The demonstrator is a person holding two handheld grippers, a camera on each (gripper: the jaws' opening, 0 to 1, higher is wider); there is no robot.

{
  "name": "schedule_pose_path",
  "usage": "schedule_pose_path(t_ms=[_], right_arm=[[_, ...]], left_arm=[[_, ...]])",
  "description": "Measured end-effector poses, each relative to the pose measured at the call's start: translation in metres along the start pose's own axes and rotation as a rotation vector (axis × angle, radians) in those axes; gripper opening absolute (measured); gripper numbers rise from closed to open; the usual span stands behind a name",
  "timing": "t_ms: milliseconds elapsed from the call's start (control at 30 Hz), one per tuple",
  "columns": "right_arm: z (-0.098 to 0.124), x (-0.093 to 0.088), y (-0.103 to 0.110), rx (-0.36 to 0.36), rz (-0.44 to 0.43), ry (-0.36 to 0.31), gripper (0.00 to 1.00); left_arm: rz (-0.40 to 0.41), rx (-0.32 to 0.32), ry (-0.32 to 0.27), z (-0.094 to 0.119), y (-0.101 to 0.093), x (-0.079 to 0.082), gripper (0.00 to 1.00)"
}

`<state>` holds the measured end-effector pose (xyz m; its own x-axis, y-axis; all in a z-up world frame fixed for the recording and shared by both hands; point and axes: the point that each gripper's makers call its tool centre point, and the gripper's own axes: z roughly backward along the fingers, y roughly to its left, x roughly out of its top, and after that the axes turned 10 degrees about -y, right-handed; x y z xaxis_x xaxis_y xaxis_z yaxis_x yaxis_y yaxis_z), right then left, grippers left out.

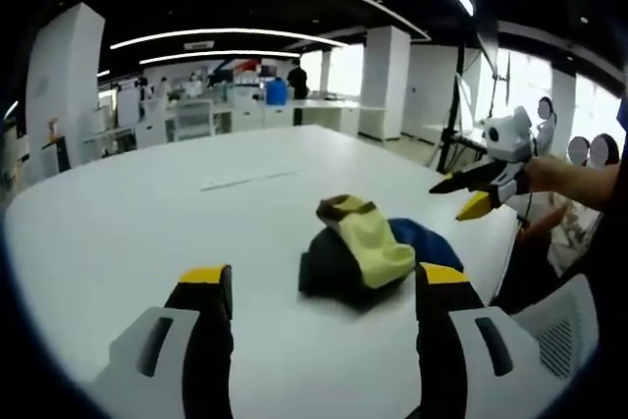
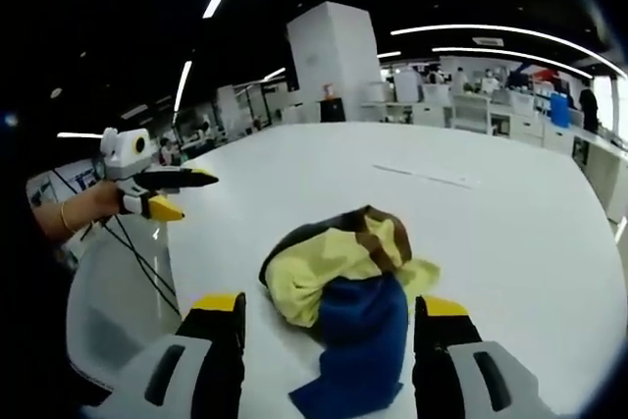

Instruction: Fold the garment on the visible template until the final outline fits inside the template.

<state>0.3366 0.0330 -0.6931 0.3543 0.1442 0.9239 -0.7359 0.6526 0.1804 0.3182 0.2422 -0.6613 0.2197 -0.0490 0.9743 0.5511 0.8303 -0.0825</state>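
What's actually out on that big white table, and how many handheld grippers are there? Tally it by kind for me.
Crumpled yellow, blue, brown and black garment: 1
Thin pale strip lying flat on the white table: 1
Handheld two-jaw grippers, left gripper and right gripper, both open: 2
Total: 4

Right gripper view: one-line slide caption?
Crumpled yellow, blue and brown garment on white table, right gripper open before it, left gripper raised.

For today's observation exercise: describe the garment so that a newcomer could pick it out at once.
Start at the big white table. Near its edge, in front of the right gripper, lies the garment, a crumpled heap. It alone is colourful: yellow, blue, brown and black patches.
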Motion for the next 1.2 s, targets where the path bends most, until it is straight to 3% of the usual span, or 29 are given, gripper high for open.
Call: schedule_pose_path(t_ms=[233,733,1200], right_arm=[[-0.010,-0.002,-0.001,0.013,0.007,0.010,0.53],[-0.034,-0.008,-0.009,0.022,0.025,0.035,0.39],[-0.054,-0.023,-0.012,0.032,0.044,0.084,0.28]], left_arm=[[0.010,-0.043,-0.004,-0.022,-0.007,0.002,0.67],[-0.004,-0.096,0.014,-0.070,-0.020,0.001,0.51],[-0.020,-0.125,0.096,-0.105,-0.026,-0.022,0.31]])
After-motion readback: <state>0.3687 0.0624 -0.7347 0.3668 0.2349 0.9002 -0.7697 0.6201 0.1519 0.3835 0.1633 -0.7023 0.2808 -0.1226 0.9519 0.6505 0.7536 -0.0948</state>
